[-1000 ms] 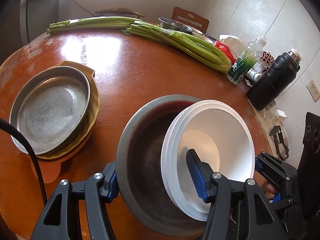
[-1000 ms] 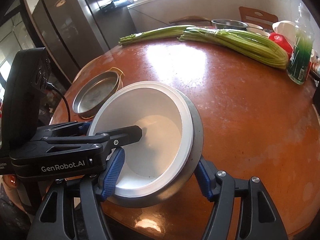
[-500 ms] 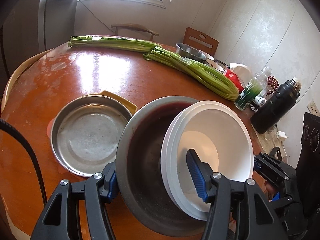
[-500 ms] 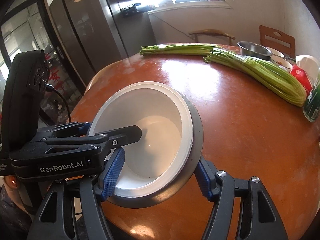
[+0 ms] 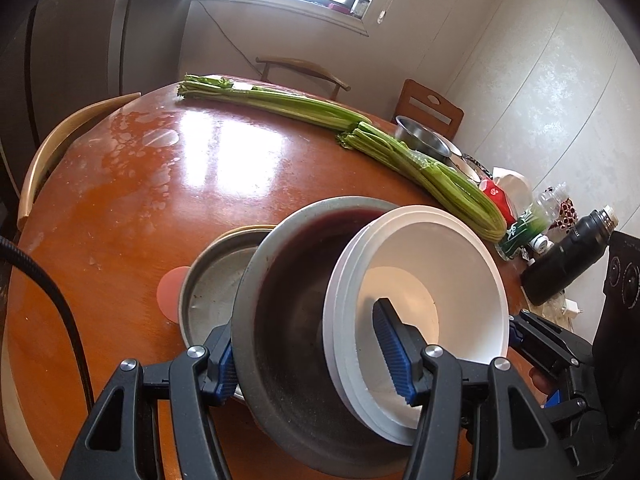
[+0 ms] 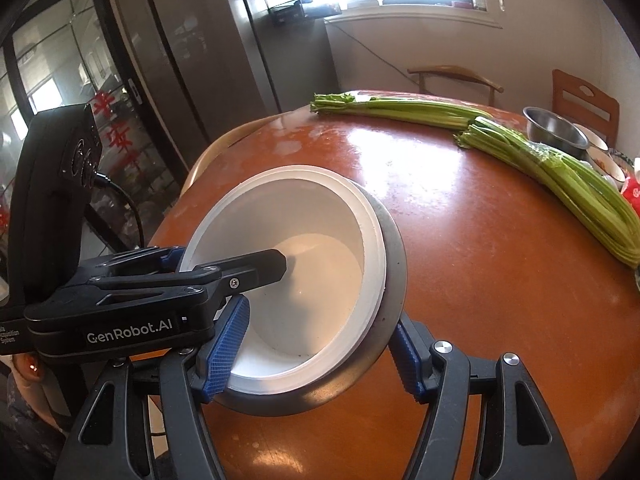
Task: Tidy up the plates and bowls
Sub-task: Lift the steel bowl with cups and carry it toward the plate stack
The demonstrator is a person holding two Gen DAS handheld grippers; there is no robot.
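Both grippers hold one stack in the air: white bowls [image 5: 432,280] nested in a grey metal bowl [image 5: 288,320]. My left gripper [image 5: 308,356] is shut on the stack, one finger outside the metal bowl's left wall and one inside the white bowl. My right gripper [image 6: 316,340] is shut on the same stack [image 6: 304,264] from the other side, fingers on the white bowl's inside and the metal bowl's [image 6: 394,240] outer wall. Below and to the left, a flat metal pan [image 5: 212,284] rests on a yellow dish and an orange plate [image 5: 172,288], partly hidden by the stack.
Round brown table [image 5: 168,184] with two celery bundles [image 5: 420,164] across the far side. A steel bowl [image 5: 420,140], bottles and a black flask [image 5: 568,260] stand at the right edge. Chairs stand behind the table, and a fridge [image 6: 224,60] on the left.
The held stack has risen and moved left, now overlapping the metal pan. Both grips are unchanged.
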